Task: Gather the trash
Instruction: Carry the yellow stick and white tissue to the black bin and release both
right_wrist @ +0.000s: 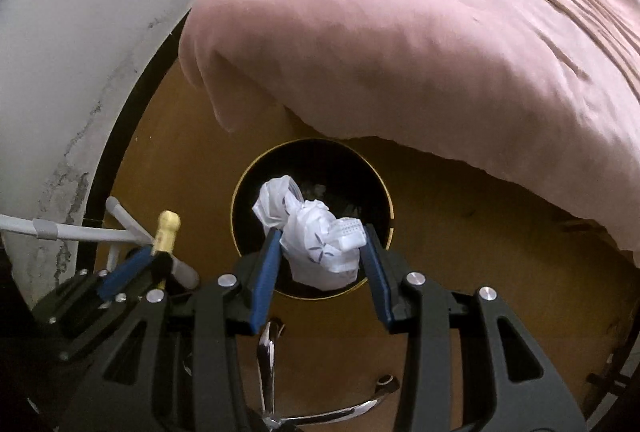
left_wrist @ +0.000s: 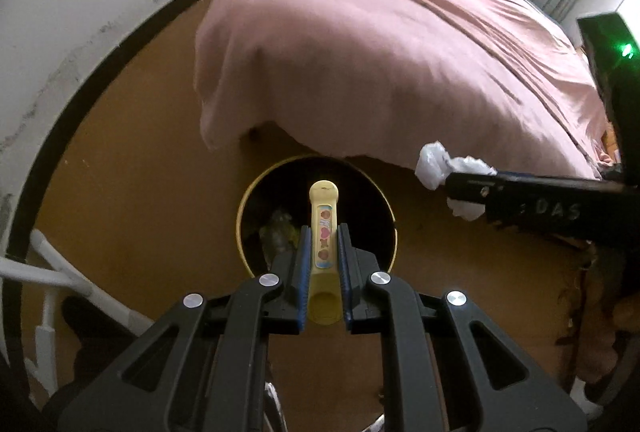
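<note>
Yellow plastic, long and narrow with a rounded tip and a strip of red and orange stickers down its face: this tube point(left_wrist: 324, 228) sits clamped in the left claw point(left_wrist: 323, 252), held above the open bin point(left_wrist: 390, 208) on the brown floor point(left_wrist: 140, 192). White crumpled tissue point(right_wrist: 316, 232), printed with small grey marks, is pinched in the right claw point(right_wrist: 322, 244) over the same bin beside the pink bedcover point(right_wrist: 420, 32).
</note>
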Action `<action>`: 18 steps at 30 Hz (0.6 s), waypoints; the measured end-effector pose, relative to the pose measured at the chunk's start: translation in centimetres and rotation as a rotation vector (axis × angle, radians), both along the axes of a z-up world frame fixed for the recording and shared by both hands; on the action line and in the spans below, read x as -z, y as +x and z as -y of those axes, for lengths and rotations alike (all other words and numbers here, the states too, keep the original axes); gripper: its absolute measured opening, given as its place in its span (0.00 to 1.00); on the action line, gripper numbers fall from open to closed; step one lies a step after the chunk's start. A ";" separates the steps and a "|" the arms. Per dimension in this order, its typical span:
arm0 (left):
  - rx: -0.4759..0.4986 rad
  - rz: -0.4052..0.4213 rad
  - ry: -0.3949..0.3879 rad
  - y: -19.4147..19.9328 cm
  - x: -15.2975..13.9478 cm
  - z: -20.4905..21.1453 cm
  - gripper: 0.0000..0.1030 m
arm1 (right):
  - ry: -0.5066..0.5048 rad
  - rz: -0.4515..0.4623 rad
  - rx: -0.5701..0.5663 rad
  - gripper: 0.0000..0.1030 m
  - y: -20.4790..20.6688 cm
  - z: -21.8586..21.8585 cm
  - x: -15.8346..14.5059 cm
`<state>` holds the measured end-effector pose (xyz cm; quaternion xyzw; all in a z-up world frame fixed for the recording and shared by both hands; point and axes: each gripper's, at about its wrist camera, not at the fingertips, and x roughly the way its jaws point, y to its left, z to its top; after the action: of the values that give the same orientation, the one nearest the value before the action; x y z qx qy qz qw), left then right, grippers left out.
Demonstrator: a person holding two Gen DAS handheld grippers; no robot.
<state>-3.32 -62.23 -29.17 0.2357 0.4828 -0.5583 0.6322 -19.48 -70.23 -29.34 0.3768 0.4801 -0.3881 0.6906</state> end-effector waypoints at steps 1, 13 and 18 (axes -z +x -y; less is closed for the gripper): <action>0.001 0.013 0.003 -0.2 0.5 0.1 0.12 | 0.004 0.000 -0.004 0.40 0.1 -0.2 0.1; 0.025 -0.016 -0.001 0.1 1.6 0.8 0.16 | 0.004 -0.006 0.006 0.40 0.1 -0.2 -0.3; 0.020 0.005 -0.021 -0.2 1.1 0.3 0.55 | 0.008 -0.006 0.004 0.40 0.0 -0.2 -0.2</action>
<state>-3.50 -62.53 -30.28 0.2354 0.4730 -0.5691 0.6301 -19.43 -70.07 -29.11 0.3793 0.4831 -0.3885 0.6869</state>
